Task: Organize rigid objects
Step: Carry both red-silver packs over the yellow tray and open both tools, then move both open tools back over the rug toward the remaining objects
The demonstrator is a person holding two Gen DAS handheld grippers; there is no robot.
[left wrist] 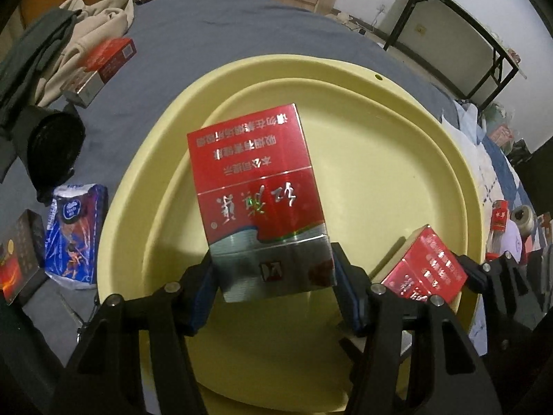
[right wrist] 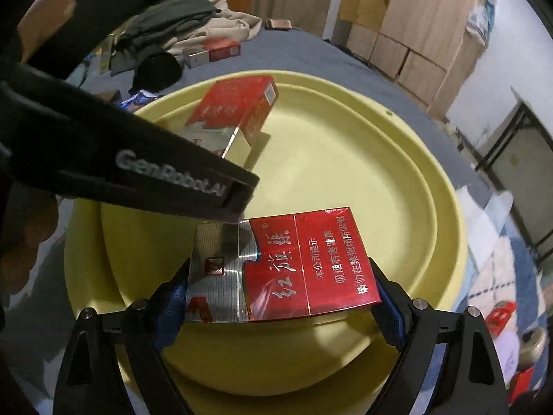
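Left gripper (left wrist: pixel 273 276) is clamping a red-and-silver cigarette pack (left wrist: pixel 257 200) by its silver end, blue pads pressing on both narrow sides, jaws roughly half spread. It's pointing steeply down, holding the pack over the pale yellow basin (left wrist: pixel 397 159).

Right gripper (right wrist: pixel 280 290) is gripping a second red-and-silver pack (right wrist: pixel 287 266) across its long dimension, jaws set wide, pads touching both ends. It's also angling down over the same basin (right wrist: pixel 345 159), close beside the left one; the left tool's black finger is crossing the right wrist view just above the pack.

Both packs are rigid rectangular cartons, glossy film wrap, red face with silver lettering, ribbed metallic silver lid end. Basin is smooth matte plastic, rounded, with a stepped inner rim, sitting on a grey bedsheet (left wrist: pixel 224 27).

Lying around on the sheet: another red pack (left wrist: pixel 100 69), a blue tissue packet (left wrist: pixel 74 238), a dark box (left wrist: pixel 20 263), a black cylinder (left wrist: pixel 52 145), crumpled beige clothing (left wrist: pixel 93 17).
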